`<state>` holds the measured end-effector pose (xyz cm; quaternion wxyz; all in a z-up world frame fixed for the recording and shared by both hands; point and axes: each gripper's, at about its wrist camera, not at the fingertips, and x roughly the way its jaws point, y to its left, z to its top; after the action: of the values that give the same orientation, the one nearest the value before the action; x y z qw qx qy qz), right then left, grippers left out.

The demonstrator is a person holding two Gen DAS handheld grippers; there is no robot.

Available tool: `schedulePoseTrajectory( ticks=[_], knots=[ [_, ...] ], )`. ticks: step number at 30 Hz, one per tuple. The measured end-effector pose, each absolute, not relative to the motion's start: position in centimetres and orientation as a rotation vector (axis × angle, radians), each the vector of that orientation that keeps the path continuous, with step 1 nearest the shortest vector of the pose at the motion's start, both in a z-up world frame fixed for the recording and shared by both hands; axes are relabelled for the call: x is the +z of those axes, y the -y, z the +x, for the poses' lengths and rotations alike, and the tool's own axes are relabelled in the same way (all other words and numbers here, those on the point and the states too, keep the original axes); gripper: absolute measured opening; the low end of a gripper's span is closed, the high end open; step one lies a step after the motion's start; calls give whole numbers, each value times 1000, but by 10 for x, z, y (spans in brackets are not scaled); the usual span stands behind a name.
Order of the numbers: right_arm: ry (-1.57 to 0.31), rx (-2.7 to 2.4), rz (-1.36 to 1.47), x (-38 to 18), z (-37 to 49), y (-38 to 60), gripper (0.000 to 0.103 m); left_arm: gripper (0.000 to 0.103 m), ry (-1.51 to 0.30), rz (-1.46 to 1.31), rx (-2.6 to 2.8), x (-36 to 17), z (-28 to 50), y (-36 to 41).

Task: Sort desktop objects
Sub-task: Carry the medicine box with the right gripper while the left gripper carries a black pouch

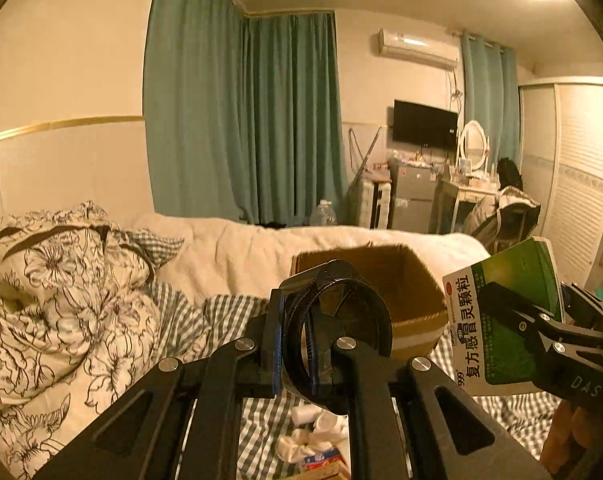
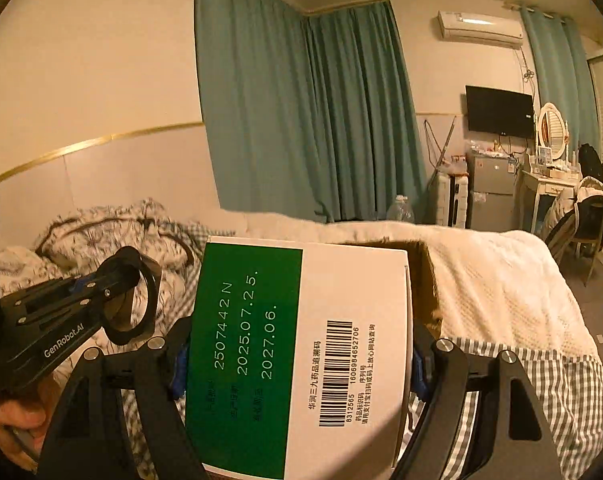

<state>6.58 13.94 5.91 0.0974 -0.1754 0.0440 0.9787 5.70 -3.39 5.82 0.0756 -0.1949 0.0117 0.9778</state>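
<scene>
Left tool (image 1: 297, 344) narrow on a black ring (image 1: 337, 336); right tool (image 2: 297, 364) wide around a green-and-white medicine box (image 2: 297, 356).

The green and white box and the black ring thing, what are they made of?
The medicine box looks like thin printed cardboard: flat faces, sharp folded edges, smooth finish with a barcode. The black ring looks like hard plastic, slightly shiny, with a clear or empty middle; I can't tell which.
</scene>
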Motion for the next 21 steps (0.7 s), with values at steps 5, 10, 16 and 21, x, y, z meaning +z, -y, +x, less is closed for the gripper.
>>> schedulePoseTrajectory(
  ticks=[5,10,16,21],
  knots=[
    [-93,2904,-443,81,68,-142,78,10,-28,-546,2924,71,50,26],
    [-82,2905,-383,96,64,-148,78,10,-28,-515,2924,77,35,18],
    [-47,2896,-350,105,49,-155,78,10,2,-506,2866,83,4,9],
    [-114,2891,-358,104,30,-181,78,10,-1,-535,2860,79,-27,0]
  ],
)
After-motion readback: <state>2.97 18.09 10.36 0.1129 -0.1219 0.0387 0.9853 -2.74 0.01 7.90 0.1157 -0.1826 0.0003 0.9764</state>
